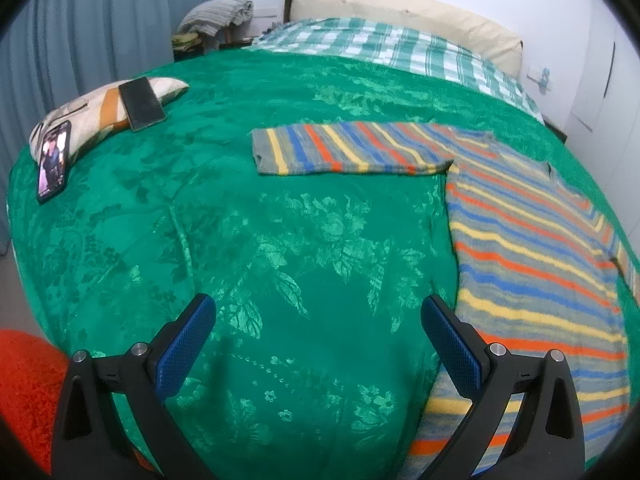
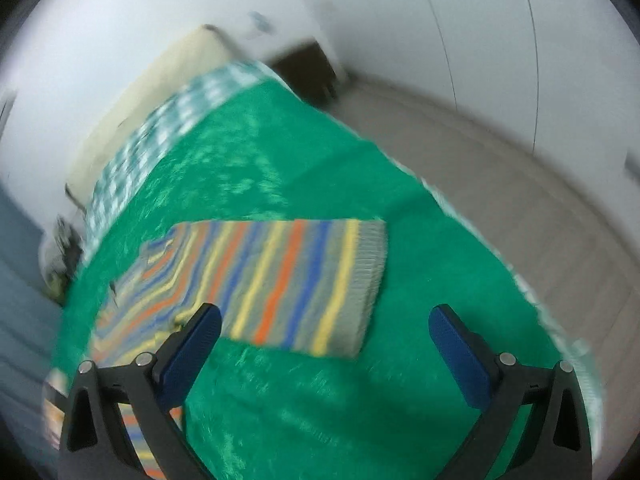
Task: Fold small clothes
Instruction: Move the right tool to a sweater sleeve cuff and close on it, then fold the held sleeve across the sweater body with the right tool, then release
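Jaws of both the left gripper (image 1: 318, 330) and right gripper (image 2: 324, 338) gape empty; striped sweater (image 1: 532, 240) runs off-frame, blurred in the right view.

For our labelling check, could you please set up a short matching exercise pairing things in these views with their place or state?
Things:
1. striped sweater
2. dark phone
3. lit phone
4. left gripper

Places or states:
a. propped against the small pillow's near end
b. open, holding nothing
c. on top of the pillow
d. spread on the green bedspread

Pairs: 1-d, 2-c, 3-a, 4-b
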Demonstrator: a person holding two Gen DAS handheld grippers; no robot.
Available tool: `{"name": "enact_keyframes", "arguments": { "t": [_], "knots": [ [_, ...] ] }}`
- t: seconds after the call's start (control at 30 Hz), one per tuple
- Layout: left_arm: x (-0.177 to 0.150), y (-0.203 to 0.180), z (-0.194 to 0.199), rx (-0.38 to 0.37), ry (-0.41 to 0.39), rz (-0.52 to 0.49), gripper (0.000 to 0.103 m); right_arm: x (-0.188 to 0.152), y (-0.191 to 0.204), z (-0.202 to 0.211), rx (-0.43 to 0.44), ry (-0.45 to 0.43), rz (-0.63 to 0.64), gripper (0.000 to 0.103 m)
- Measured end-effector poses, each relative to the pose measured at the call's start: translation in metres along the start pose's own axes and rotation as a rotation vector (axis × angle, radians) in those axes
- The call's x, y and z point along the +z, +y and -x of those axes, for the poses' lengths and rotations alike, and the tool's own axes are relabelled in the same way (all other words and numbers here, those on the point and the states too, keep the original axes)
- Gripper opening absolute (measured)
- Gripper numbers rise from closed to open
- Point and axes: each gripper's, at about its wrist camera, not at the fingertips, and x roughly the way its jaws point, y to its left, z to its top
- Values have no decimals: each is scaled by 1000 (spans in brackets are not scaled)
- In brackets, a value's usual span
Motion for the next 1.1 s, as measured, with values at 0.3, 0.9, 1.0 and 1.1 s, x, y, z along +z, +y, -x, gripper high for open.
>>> {"name": "enact_keyframes", "arguments": {
  "t": [0.3, 0.9, 1.0, 1.1],
  "knots": [
    [-5, -3, -15, 24, 50, -10, 103, 23, -12, -49, -23, 110, -80, 70],
    [5, -4, -15, -43, 40, 36, 102, -9, 285, -12, 36, 16, 507, 3],
    [6, 4, -13, -26, 29, 56, 103, -39, 349, -43, 185, 67, 543, 5],
    [7, 14, -12, -10, 33, 83, 103, -65, 370, -86, 392, 229, 447, 64]
  ]
}}
